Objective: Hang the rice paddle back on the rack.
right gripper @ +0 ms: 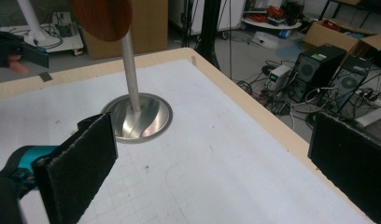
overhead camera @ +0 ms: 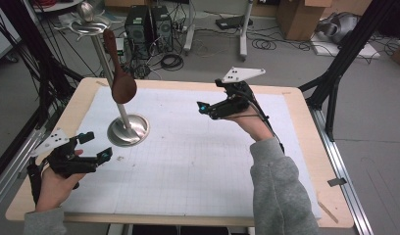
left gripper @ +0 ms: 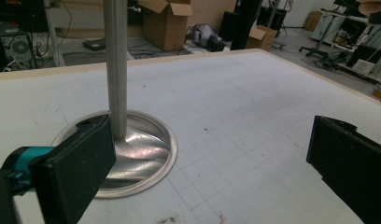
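A metal stand with a round base (overhead camera: 128, 130) and a slanted pole stands at the left of the white mat (overhead camera: 203, 161). A brown wooden spoon (overhead camera: 121, 81) hangs from its top ring, bowl down. My left gripper (overhead camera: 96, 146) is held near the table's front left, open and holding nothing, a short way from the base. Its own view has the base (left gripper: 142, 156) and pole (left gripper: 116, 60) just beyond the open gripper (left gripper: 212, 172). My right gripper (overhead camera: 212, 95) hovers open to the right of the stand. Its view (right gripper: 212, 168) faces the base (right gripper: 144, 116) and spoon bowl (right gripper: 102, 18).
The wooden table edge (overhead camera: 306, 122) borders the mat. Beyond the table the floor holds computer towers (overhead camera: 149, 27), cables and cardboard boxes (overhead camera: 298, 17). Black frame legs (overhead camera: 335, 73) stand at the right. A small brown smudge (overhead camera: 120, 158) marks the mat near the base.
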`<state>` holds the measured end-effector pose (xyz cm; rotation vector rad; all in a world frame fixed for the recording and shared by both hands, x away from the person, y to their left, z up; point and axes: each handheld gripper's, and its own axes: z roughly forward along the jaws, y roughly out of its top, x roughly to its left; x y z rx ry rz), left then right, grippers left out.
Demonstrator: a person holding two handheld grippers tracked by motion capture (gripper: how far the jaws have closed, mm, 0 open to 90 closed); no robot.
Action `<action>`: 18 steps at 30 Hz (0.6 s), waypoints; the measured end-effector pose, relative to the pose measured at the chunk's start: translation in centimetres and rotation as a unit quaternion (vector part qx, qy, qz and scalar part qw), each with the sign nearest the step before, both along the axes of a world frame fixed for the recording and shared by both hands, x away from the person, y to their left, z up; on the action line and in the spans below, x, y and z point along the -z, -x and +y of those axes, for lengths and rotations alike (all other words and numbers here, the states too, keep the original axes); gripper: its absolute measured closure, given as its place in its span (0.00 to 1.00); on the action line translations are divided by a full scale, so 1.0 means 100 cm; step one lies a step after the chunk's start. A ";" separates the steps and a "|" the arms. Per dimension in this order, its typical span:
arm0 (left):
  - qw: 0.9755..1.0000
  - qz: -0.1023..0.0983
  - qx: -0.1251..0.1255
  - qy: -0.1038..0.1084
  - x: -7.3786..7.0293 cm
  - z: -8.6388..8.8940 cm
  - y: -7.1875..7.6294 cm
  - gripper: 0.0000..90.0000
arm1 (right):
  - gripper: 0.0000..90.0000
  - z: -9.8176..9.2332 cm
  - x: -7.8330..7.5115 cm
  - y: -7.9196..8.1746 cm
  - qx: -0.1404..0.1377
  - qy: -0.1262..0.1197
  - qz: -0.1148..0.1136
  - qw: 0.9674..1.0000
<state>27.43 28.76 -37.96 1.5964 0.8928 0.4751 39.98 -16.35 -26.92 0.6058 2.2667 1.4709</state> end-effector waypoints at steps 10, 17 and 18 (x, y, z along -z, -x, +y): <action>1.000 0.001 0.009 -0.003 0.002 -0.005 -0.006 0.02 | 0.00 -0.024 0.019 0.001 0.011 -0.002 0.022 1.000; 1.000 -0.002 0.008 -0.001 0.000 -0.003 -0.008 0.02 | 0.00 -0.035 0.028 0.006 0.007 -0.013 0.024 1.000; 1.000 -0.003 0.008 -0.001 0.000 -0.003 -0.009 0.02 | 0.00 -0.037 0.030 0.007 0.005 -0.014 0.026 1.000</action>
